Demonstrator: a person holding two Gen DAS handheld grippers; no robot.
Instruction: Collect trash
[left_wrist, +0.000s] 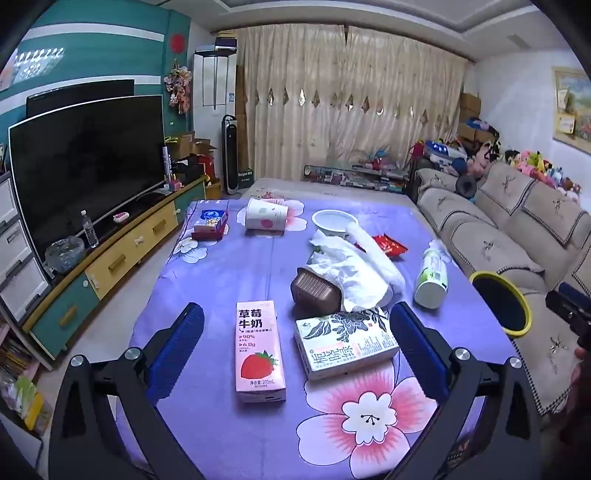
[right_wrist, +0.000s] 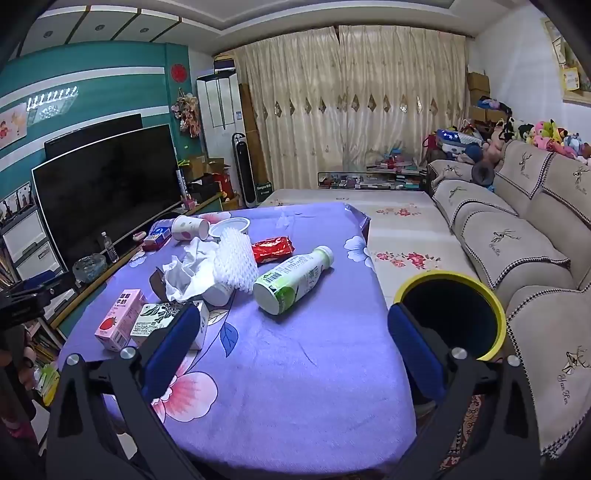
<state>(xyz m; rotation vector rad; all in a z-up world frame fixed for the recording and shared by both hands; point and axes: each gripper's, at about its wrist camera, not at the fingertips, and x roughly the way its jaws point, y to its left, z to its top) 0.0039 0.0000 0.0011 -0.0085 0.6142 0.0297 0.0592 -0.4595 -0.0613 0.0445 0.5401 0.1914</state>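
Trash lies scattered on a purple flowered tablecloth. In the left wrist view my left gripper hangs open above a pink strawberry milk carton and a white flower-print carton, touching neither. A brown tray, crumpled white paper, a red wrapper, a white bowl, a tipped paper cup and a lying white-green bottle are farther off. My right gripper is open over bare cloth, with the bottle just beyond. A yellow-rimmed black bin stands right of the table.
A sofa runs along the right side, close behind the bin. A TV on a low cabinet lines the left wall. A small blue-and-red box sits at the table's far left corner. Curtains close off the back.
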